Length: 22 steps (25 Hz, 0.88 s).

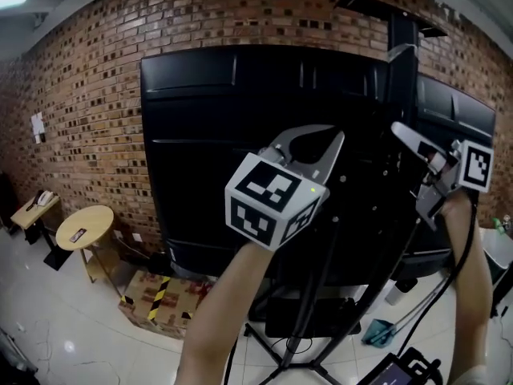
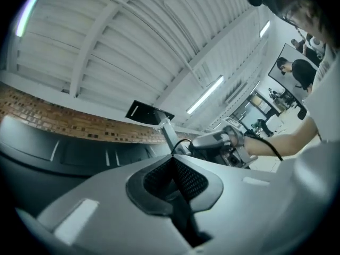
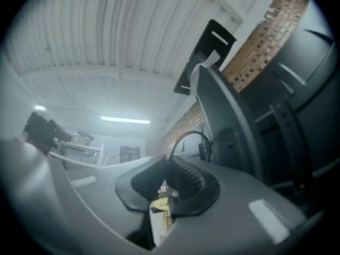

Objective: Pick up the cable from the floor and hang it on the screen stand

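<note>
The big black screen stands with its back to me on a stand whose post rises above it at the right. My left gripper is raised in front of the screen. It is shut on the thin black cable, which arcs from its tips across to the right gripper. My right gripper is beside the post and is shut on the same cable. The rest of the cable hangs down past the right forearm toward the floor.
A black plate tops the post. A round wooden stool, a taped cardboard box and a small side table stand at the left by the brick wall. The stand's legs spread below. A person stands far behind.
</note>
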Available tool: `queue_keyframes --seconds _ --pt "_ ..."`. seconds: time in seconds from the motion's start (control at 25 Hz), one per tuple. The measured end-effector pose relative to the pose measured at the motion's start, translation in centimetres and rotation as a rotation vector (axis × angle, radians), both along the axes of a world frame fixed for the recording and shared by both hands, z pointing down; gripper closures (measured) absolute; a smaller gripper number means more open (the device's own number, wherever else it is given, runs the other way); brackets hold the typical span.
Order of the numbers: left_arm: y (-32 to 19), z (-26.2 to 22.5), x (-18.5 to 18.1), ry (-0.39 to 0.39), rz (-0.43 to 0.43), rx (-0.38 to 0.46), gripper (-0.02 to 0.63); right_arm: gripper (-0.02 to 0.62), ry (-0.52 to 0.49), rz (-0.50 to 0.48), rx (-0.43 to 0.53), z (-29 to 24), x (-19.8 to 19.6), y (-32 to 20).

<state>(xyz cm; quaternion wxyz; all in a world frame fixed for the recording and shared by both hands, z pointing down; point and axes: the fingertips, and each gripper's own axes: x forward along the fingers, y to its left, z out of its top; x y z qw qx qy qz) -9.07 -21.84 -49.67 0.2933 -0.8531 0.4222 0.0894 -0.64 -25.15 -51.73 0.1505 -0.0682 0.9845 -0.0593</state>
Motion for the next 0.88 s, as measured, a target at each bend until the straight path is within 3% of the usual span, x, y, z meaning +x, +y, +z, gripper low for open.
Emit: queue_keyframes --seconds 0.24,0.36,0.52,0.68,0.8,0.88 --pt "2.0 4.9 3.1 0.024 0.03 0.0 0.588 0.549 0.01 0.228 0.187 9.9 2.8 1.9" --pt "2.9 7.7 4.9 0.036 0.075 -0.025 0.588 0.549 0.024 0.319 0.229 13.7 2.6 3.4" --pt "1.3 12.4 6.5 0.06 0.043 -0.082 0.588 0.541 0.046 0.373 0.218 18.3 1.7 3.1" --pt "1.0 17.5 7.9 0.042 0.05 -0.17 0.588 0.466 0.012 0.47 0.143 22.5 2.6 3.1" --pt "1.8 20.7 7.6 0.035 0.025 -0.205 0.588 0.482 0.037 0.531 0.109 26.2 3.0 3.5" --pt "2.6 22.8 6.7 0.06 0.006 -0.237 0.588 0.549 0.067 0.523 0.13 28.0 2.2 4.7"
